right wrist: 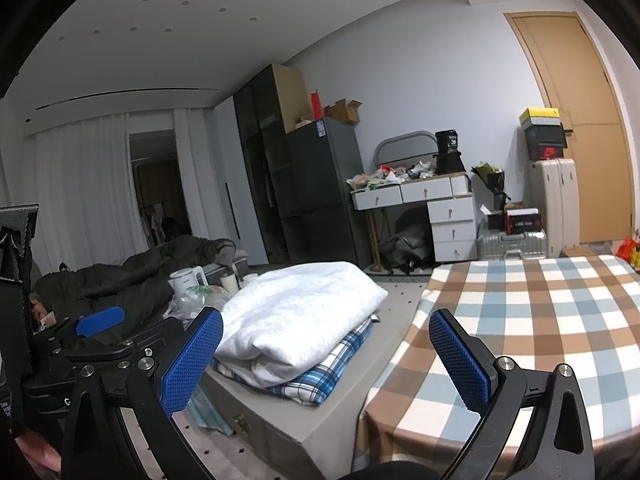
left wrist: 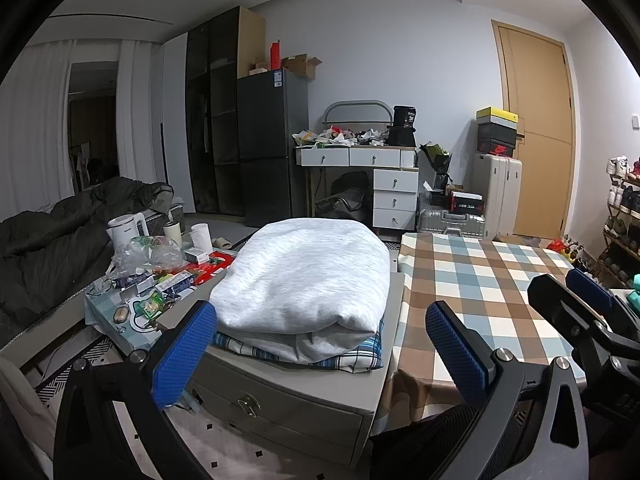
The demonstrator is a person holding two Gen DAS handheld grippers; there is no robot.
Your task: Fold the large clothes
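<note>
A folded white-grey garment (left wrist: pixel 304 276) (right wrist: pixel 296 316) lies on top of a folded blue plaid garment (left wrist: pixel 360 354) (right wrist: pixel 320 380), both stacked on a low grey drawer cabinet (left wrist: pixel 280 396) (right wrist: pixel 280 428). My left gripper (left wrist: pixel 320 352) hangs open just in front of the stack, nothing between its blue pads. My right gripper (right wrist: pixel 326 356) is open too and holds nothing; it shows as well at the right edge of the left wrist view (left wrist: pixel 576 296). The left gripper (right wrist: pixel 100 322) appears at the left of the right wrist view.
A table with a brown, blue and white checked cloth (left wrist: pixel 488 292) (right wrist: pixel 540 332) stands right of the cabinet. A cluttered side table with a white kettle (left wrist: pixel 124 230) sits to the left, beside a bed with dark bedding (left wrist: pixel 48 248). Fridge, white desk, suitcases and a door stand behind.
</note>
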